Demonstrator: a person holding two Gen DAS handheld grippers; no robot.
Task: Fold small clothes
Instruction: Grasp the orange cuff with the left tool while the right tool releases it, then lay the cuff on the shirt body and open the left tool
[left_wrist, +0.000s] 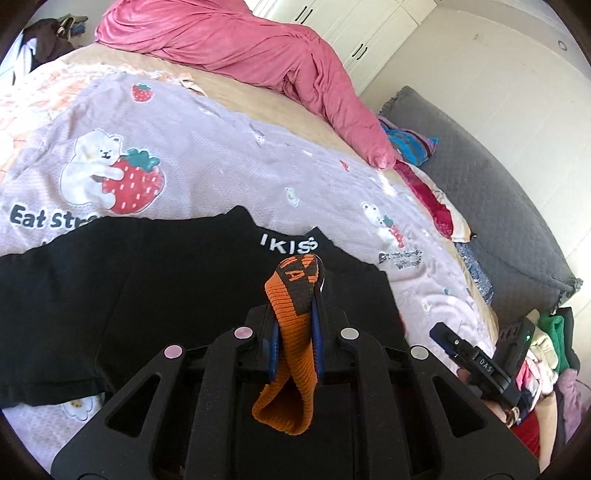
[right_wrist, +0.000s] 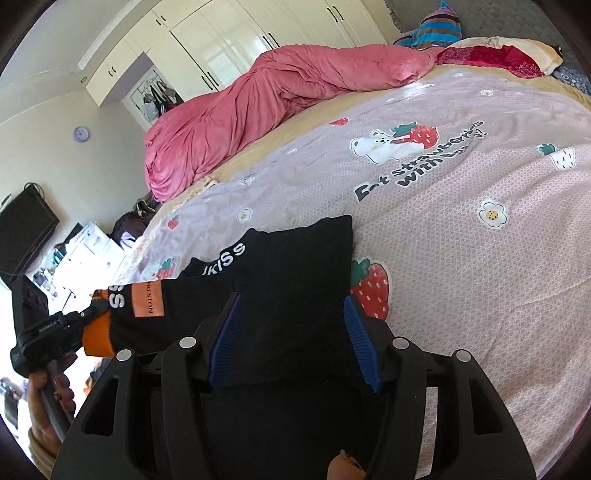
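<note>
A small black knit garment with white "KISS" lettering and an orange ribbed cuff (left_wrist: 291, 354) lies spread on the pale lilac bedspread printed with bears and strawberries (left_wrist: 207, 147), at the near edge of the bed. The left gripper (left_wrist: 295, 332) is clamped on that orange cuff: the ribbed band passes between its blue pads and loops out toward the camera, with the black body of the garment (right_wrist: 295, 266) trailing away onto the bedspread. From the right wrist view the same cuff end shows at the left, lifted a little above the bed, with an orange label patch (right_wrist: 148, 299) beside the white letters. The right gripper (right_wrist: 293, 339) hovers over the near part of the black fabric with its blue pads well apart and nothing between them; whether its tips touch the cloth cannot be told. This looks like an early stage of the fold: one end is in hand, the other not yet taken. The next move probably calls for the right gripper to pinch the free near edge, so that both ends can be carried together and laid flat. A rumpled pink duvet (right_wrist: 258, 110) lies at the far side of the bed, well apart from the work.
</note>
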